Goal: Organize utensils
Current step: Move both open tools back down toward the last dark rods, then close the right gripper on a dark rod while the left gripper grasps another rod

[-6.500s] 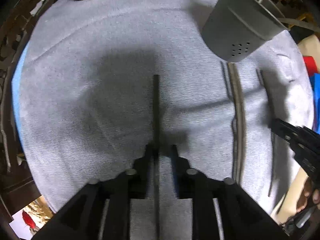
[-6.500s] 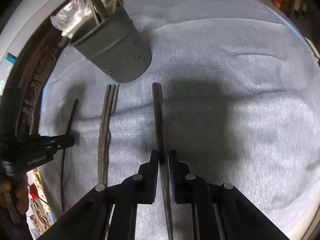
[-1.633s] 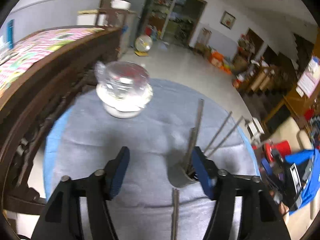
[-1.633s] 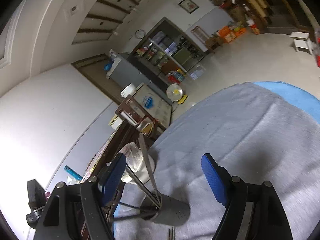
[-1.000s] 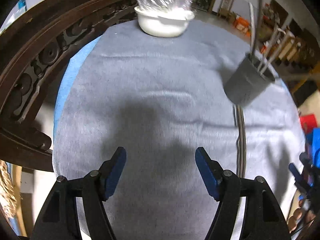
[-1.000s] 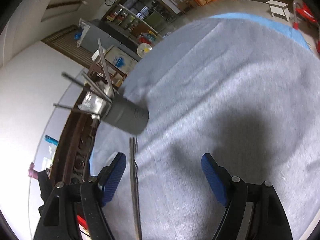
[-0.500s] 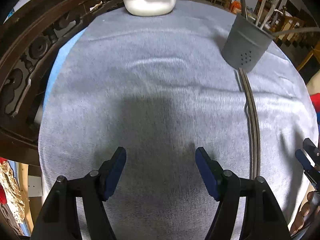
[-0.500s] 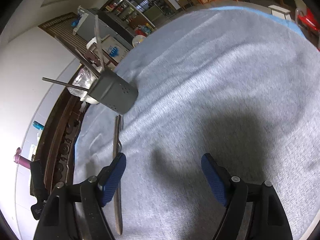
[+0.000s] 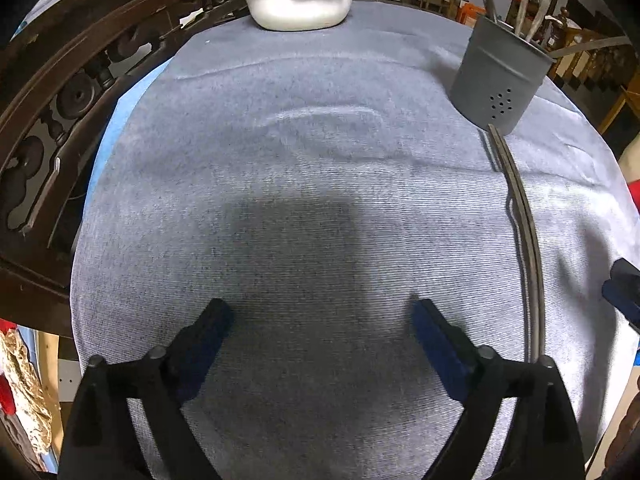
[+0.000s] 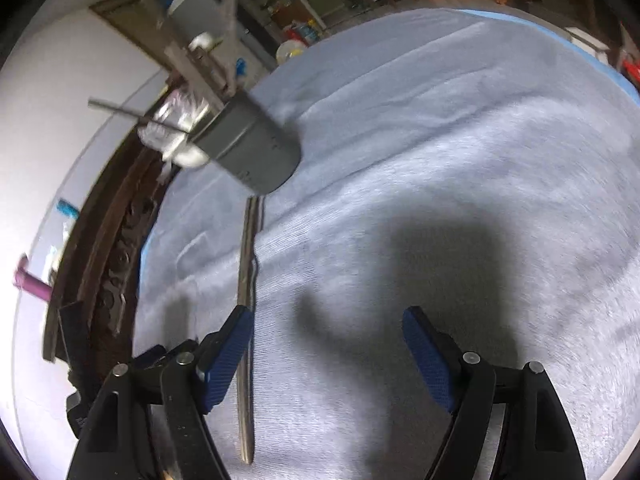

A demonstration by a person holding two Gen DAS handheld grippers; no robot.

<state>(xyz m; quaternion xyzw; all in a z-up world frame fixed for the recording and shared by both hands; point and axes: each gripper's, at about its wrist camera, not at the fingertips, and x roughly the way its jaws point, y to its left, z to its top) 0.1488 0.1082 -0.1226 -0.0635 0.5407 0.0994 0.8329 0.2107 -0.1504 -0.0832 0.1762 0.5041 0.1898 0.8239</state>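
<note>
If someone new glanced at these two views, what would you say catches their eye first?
Probably the grey perforated utensil holder standing at the far right of the grey cloth, with several sticks poking out of it. Next, the pair of chopsticks lying on the cloth, running from the holder's base toward the camera. At the far edge sits a white bowl covered in plastic wrap.

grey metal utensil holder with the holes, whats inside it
Several long thin utensils stand in the grey perforated metal holder, handles sticking out above its rim. Their lower ends are hidden by its wall, so their kinds can't be told.
</note>
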